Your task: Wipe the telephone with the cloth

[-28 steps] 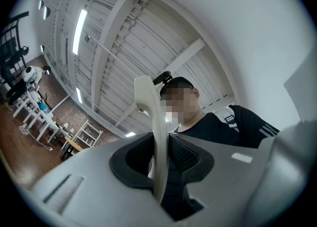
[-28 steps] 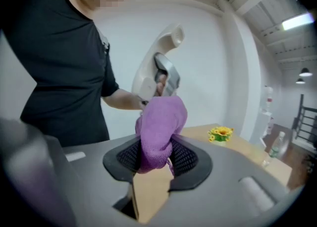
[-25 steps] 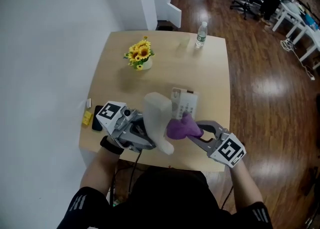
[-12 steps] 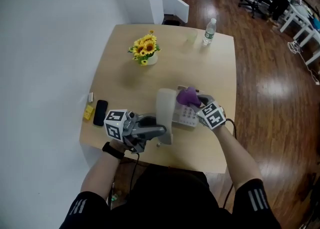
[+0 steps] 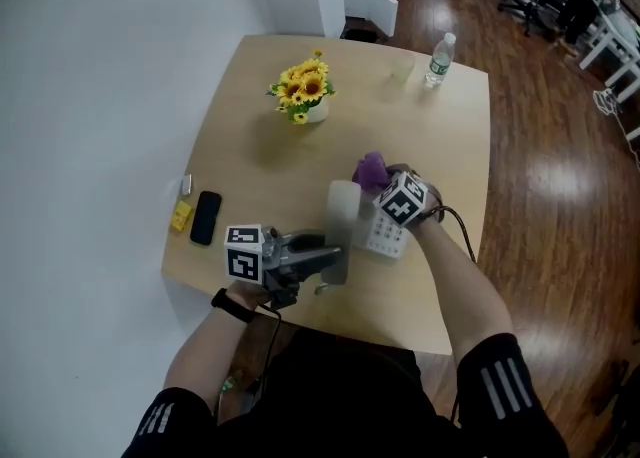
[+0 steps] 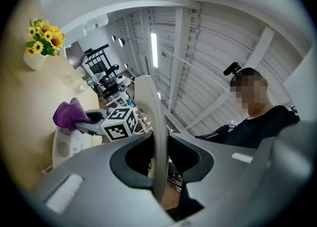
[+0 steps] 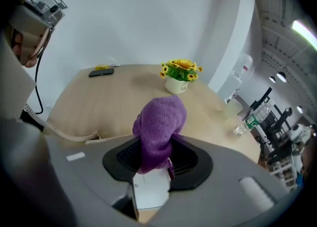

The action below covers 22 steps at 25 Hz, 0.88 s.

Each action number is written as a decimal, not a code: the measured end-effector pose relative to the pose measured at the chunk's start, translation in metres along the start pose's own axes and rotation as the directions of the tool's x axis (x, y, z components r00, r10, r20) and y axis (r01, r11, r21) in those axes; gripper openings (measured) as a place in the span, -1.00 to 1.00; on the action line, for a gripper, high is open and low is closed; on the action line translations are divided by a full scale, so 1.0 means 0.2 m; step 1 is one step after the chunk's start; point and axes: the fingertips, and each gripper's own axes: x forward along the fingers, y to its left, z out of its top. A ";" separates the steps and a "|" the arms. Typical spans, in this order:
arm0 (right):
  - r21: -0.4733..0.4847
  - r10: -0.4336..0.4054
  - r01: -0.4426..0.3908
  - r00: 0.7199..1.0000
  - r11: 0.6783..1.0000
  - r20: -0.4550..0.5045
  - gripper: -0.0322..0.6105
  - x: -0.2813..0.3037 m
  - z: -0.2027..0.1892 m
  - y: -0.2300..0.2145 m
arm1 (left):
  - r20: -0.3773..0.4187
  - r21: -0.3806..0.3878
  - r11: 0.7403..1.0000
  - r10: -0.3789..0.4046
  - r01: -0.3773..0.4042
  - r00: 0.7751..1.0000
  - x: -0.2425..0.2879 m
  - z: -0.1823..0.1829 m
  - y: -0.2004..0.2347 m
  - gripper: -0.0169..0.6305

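My left gripper (image 5: 330,254) is shut on the pale telephone handset (image 5: 342,218), which stands on edge just left of the telephone base (image 5: 386,236). In the left gripper view the handset (image 6: 154,137) runs up between the jaws. My right gripper (image 5: 381,184) is shut on a purple cloth (image 5: 371,170), held low at the far end of the base. In the right gripper view the cloth (image 7: 159,124) bulges out of the jaws, with the white base (image 7: 148,191) right beneath. The coiled cord (image 7: 64,134) trails left across the table.
A pot of sunflowers (image 5: 305,92) stands at the back of the wooden table (image 5: 260,161). A water bottle (image 5: 437,59) is at the far right corner. A black mobile phone (image 5: 205,216) and a small yellow object (image 5: 181,215) lie by the left edge.
Both grippers have come down toward the table. The right one carried the cloth away from the person to the base's far end. The handset has sunk and turned beside the base.
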 end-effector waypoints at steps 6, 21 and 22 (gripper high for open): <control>0.008 0.018 -0.018 0.999 1.000 -0.037 -0.46 0.14 -0.04 0.03 | 0.001 -0.019 0.998 0.056 -0.056 0.998 -0.03 -0.03 0.08 -0.68; -0.112 0.167 -0.169 0.986 0.979 -0.020 -0.47 0.08 -0.23 0.64 | 0.003 -0.059 0.992 0.115 -0.114 0.993 -0.19 -0.07 0.21 -0.68; -0.131 0.180 -0.182 0.983 0.975 -0.029 -0.47 0.09 -0.24 0.70 | 0.001 -0.060 0.991 0.117 -0.117 0.993 -0.20 -0.07 0.22 -0.68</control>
